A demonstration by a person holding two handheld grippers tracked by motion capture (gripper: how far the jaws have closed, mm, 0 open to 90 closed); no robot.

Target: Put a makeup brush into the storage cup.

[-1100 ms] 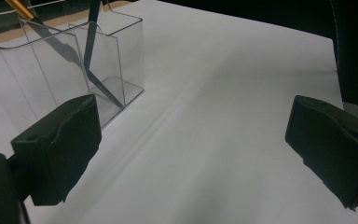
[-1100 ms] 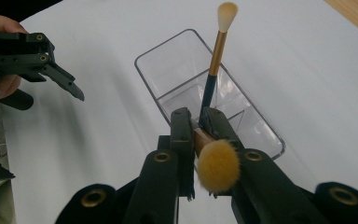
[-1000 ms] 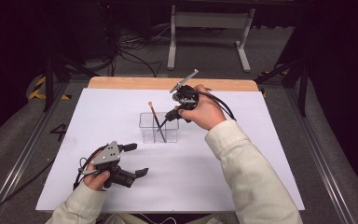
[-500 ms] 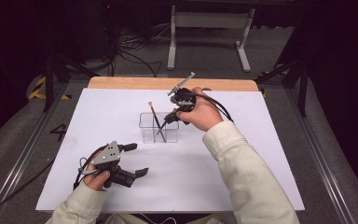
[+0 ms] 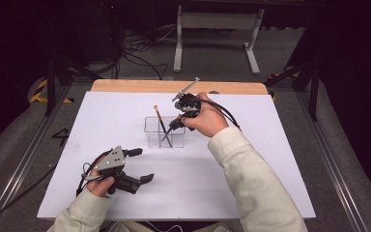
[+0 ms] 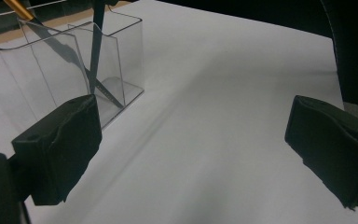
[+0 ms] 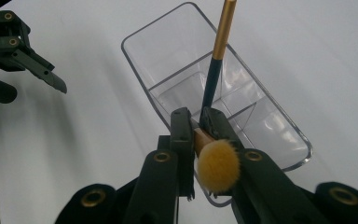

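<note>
A dim lab or studio set up for recording handwork

A wooden table (image 5: 174, 86) covered with a plain white sheet (image 5: 251, 159) stands on grey carpet (image 5: 14, 159). Behind it, in the dark, lie loose cables (image 5: 140, 53) and the feet of a white metal stand (image 5: 215, 21); yellow-and-black tape (image 5: 41, 89) marks the floor by black frame legs (image 5: 52, 79).

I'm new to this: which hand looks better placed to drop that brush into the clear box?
Right. The right gripper is shut on the brush above the clear box; the left gripper rests open, apart.
</note>
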